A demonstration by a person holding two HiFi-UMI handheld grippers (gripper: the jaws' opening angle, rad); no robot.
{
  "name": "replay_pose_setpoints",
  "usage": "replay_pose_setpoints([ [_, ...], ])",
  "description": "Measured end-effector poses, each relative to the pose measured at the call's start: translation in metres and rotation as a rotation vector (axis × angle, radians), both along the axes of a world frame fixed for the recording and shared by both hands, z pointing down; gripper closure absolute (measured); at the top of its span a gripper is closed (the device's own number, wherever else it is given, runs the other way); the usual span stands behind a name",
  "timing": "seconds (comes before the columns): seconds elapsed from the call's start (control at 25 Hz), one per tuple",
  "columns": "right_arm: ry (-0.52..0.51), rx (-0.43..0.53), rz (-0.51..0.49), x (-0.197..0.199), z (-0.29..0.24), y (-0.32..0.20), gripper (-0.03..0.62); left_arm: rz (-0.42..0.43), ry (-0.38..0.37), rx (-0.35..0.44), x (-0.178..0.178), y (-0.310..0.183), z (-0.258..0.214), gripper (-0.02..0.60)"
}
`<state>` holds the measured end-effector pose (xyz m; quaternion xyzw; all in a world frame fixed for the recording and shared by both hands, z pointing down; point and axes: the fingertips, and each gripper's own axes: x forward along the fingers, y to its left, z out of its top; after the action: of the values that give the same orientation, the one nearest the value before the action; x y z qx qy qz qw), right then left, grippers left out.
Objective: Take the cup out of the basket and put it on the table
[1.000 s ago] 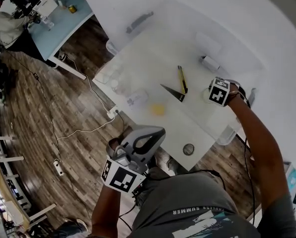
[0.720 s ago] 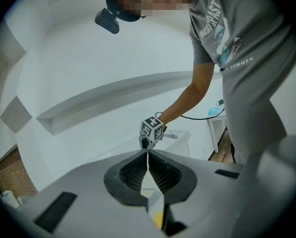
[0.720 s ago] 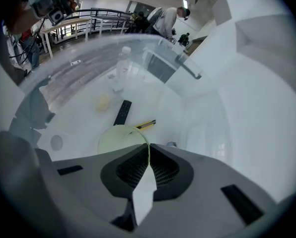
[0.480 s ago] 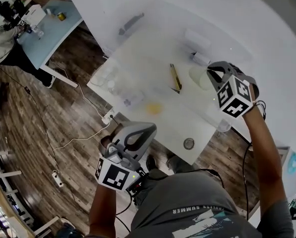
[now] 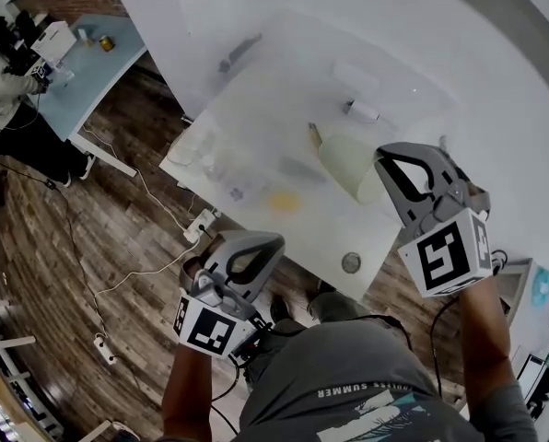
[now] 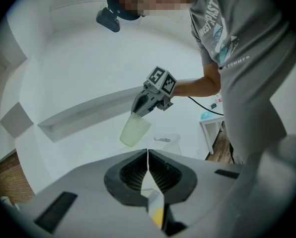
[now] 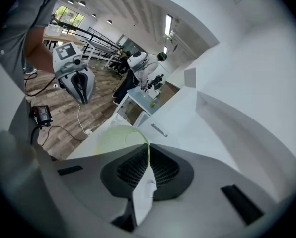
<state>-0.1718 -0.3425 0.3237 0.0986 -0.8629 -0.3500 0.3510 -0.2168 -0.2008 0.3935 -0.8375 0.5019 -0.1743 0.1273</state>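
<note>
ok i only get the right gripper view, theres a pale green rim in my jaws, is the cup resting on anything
Observer: No. In the left gripper view the cup hangs in the air from the right gripper, pinched by its rim, touching nothing else.
Operator: whats under it
Observer: The head view puts it over the white table, with a small white object lying beyond it.
Operator: and the left gripper
Observer: The left gripper is shut on nothing, held past the table's near edge, over the wood floor.
</note>
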Motion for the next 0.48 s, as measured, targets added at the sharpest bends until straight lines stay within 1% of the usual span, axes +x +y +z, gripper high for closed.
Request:
replay_pose_setpoints([
  [0.12, 0.001, -0.043, -0.021, -0.001, 0.013, 0.031, 0.572, 0.007, 0.001, -0.001, -0.002, 0.008, 0.001, 0.571],
  [0.24, 0.01, -0.091, -0.021, 0.001, 0.035, 0.053, 0.572, 0.01, 0.002, -0.003, -0.005, 0.015, 0.002, 0.571],
  [0.32, 0.025, -0.135, -0.02, 0.001, 0.055, 0.067, 0.572, 0.01, 0.003, -0.006, -0.007, 0.019, 0.004, 0.571],
  [0.48, 0.089, -0.217, -0.016, 0.002, 0.107, 0.091, 0.572, 0.009, 0.007, -0.012, -0.011, 0.027, 0.007, 0.571],
])
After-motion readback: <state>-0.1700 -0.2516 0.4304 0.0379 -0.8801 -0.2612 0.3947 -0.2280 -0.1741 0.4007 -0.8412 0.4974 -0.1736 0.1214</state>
